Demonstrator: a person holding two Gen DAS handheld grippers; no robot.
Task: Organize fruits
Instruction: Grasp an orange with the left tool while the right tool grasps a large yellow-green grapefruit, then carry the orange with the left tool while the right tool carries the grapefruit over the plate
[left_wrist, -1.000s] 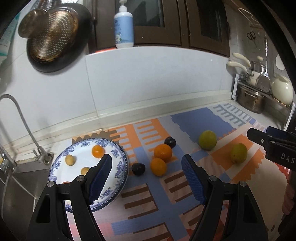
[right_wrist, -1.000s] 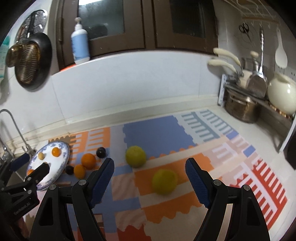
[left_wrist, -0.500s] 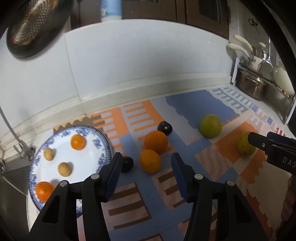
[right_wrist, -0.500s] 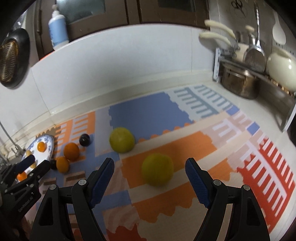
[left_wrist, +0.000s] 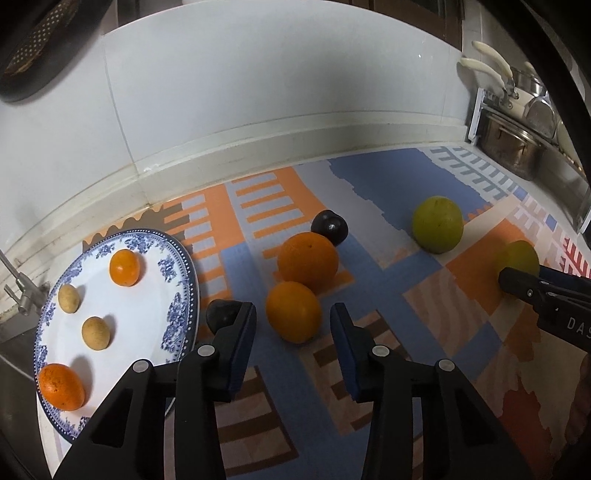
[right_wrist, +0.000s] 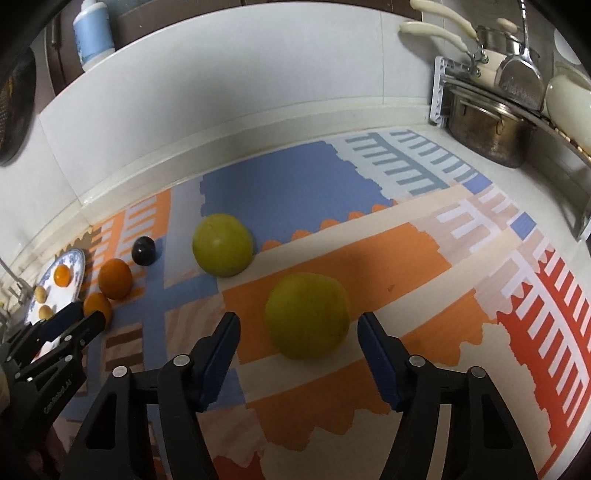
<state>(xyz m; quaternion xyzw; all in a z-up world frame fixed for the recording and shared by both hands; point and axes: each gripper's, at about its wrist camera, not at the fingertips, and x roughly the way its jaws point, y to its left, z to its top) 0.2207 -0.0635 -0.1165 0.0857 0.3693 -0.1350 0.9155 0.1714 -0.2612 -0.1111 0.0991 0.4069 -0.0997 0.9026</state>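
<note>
Oranges lie on the mat just beside the plate's rim; the left gripper is closing around the nearer one, untouched. Right gripper closes around a green fruit, gaps both sides.

hidden: dark plum – partly behind left fingers | cut off: bottle – top

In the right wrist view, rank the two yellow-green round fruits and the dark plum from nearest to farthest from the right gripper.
1. Yellow-green round fruit on the orange patch, between the closing right gripper's fingers, not yet pressed.
2. Second yellow-green round fruit, farther back and left, at the blue patch's edge.
3. Dark round plum, farthest left.
</note>
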